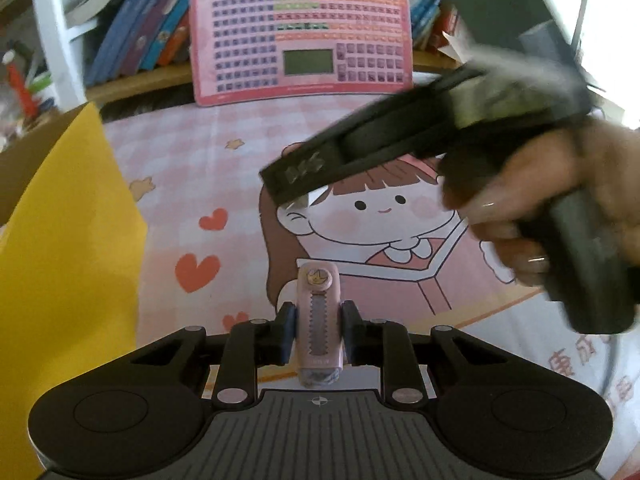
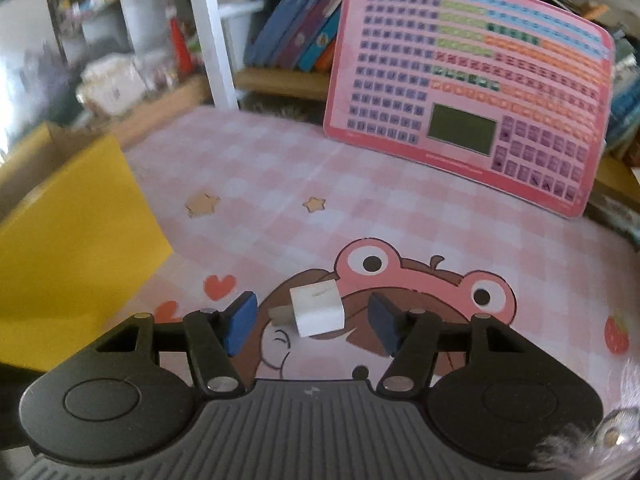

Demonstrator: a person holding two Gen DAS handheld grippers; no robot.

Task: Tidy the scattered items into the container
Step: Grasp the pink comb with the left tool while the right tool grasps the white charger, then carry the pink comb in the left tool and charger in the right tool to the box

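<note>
Left wrist view shows the left gripper (image 1: 319, 330) clamped on a pink utility knife (image 1: 319, 320). On the right, a white plug (image 2: 317, 312) lies between the right gripper (image 2: 316, 322)'s parted pads, untouched, mid-way across the pink cartoon mat (image 2: 280, 184); a yellow container (image 2: 72, 248) stands at its left edge and a pink keyboard toy (image 2: 472, 92) leans against bookshelves (image 2: 304, 28) at the far edge.

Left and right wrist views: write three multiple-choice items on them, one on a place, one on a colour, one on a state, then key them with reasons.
1. Where does the white plug adapter lie?
A. between the right gripper's blue pads
B. inside the yellow container
C. on the pink keyboard toy

2. What colour is the slim cutter in the left gripper?
A. green
B. pink
C. black

3. How do the right gripper's jaws stand?
A. clamped on the adapter
B. shut on nothing
C. apart, clear of the adapter

Key: 1 A, it sits on the mat between the pads. 2 B, its body is pale pink. 3 C, a gap shows on each side.
</note>
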